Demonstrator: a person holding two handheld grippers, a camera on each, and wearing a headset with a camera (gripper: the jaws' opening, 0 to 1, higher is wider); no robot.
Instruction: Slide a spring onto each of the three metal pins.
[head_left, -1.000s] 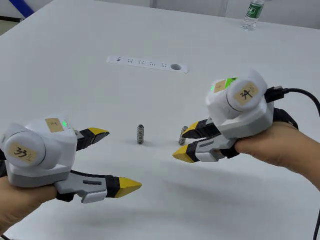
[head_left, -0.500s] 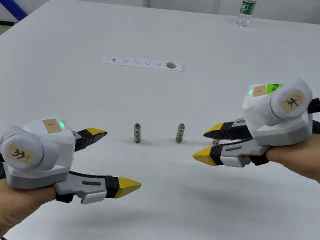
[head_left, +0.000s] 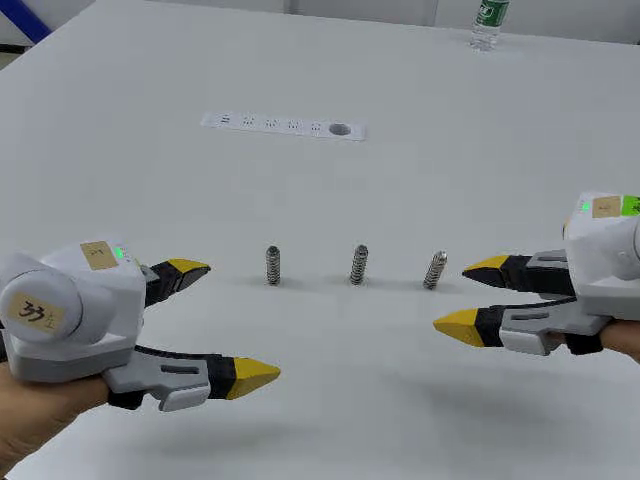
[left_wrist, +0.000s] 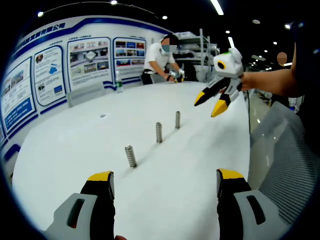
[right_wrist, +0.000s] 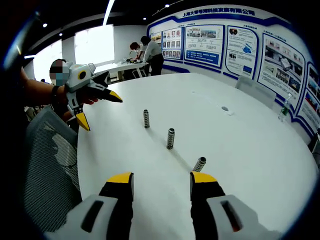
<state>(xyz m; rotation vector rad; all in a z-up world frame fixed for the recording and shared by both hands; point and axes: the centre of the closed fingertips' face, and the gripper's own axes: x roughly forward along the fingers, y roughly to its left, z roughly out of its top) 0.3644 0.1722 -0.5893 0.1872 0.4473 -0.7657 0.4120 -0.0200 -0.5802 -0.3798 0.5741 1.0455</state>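
Three metal pins stand in a row on the white table, each with a spring on it: left spring (head_left: 272, 265), middle spring (head_left: 359, 264), right spring (head_left: 434, 270), which leans slightly. My left gripper (head_left: 229, 322) is open and empty, low and left of the row. My right gripper (head_left: 473, 298) is open and empty, just right of the right spring. The left gripper view has the nearest spring (left_wrist: 130, 155) ahead of the left gripper (left_wrist: 163, 181). In the right gripper view the leaning spring (right_wrist: 199, 164) stands just beyond the right gripper (right_wrist: 161, 179).
A white power strip (head_left: 283, 126) lies farther back on the table. A water bottle (head_left: 488, 24) stands at the far edge. Grey mesh chair backs (right_wrist: 47, 155) sit beside the table. People stand in the background.
My right gripper has drawn back to the right, away from the row, uncovering the middle and then the right spring. The left gripper has stayed nearly still.
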